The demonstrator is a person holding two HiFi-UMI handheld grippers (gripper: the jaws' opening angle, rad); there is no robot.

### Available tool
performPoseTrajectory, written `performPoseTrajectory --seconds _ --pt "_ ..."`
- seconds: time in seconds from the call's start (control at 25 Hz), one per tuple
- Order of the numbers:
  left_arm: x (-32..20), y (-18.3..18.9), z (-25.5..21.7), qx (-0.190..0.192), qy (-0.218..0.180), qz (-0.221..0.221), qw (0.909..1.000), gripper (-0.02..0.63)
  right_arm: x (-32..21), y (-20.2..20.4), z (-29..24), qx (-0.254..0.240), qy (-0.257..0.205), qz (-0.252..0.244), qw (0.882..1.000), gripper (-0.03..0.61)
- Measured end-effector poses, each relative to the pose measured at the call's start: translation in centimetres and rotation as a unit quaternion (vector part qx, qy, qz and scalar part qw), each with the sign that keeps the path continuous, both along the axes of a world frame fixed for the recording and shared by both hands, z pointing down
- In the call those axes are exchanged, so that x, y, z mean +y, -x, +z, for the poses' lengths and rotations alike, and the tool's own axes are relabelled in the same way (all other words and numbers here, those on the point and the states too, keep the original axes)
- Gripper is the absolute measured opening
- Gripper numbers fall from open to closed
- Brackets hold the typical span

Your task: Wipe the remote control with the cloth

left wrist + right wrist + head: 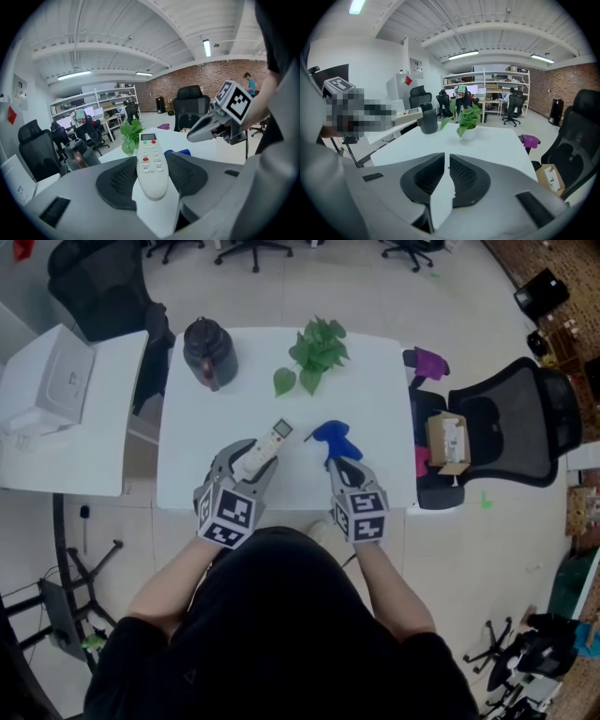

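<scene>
Left tongs (251, 463) clamp remote (151, 161) by lower end, raised off surface (375, 381); most of body sticks out past pads.
Right tongs (446, 176) nearly closed, thin slit, nothing between.
Blue cloth (333, 437) lies on surface just ahead of right tongs.
Risks: slit too narrow, tongs push cloth away instead of catching fold; wiping pressure on far end levers remote out of grip.

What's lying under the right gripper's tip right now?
The blue cloth on the white table pokes out ahead of the right gripper. How much cloth lies beneath is covered by the gripper.
</scene>
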State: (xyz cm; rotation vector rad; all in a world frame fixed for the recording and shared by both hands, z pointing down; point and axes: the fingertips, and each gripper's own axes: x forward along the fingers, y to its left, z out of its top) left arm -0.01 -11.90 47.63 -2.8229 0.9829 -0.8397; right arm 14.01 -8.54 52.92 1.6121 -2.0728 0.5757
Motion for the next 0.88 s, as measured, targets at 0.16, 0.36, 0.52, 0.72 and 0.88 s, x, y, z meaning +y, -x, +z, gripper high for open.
performPoseTrajectory --seconds 0.16,0.36,0.52,0.72,0.88 --pt "0.6 0.1 -0.9 -0.003 -0.012 0.005 0.9999 0.201 -2.6 -3.7 4.0 0.042 0.044 0.009 0.998 0.137" --pt "1.2 0.2 -2.0 -0.005 -0.023 0.005 0.9997 0.201 -5.8 -5.5 9.3 0.085 0.102 -0.008 0.991 0.224" --pt "1.5 0.5 -2.7 -0.01 -0.031 0.001 0.9995 0.201 -7.5 -4.9 12.4 0.1 0.151 -0.028 0.983 0.25" --pt "1.4 1.0 -3.1 -0.018 -0.038 -0.01 0.9991 0.201 -7.5 -6.3 16.2 0.128 0.23 -0.013 0.965 0.25" --pt "1.1 1.1 -3.3 -0.025 -0.044 -0.011 0.9986 0.201 -6.5 -7.2 16.7 0.116 0.264 0.016 0.957 0.196"
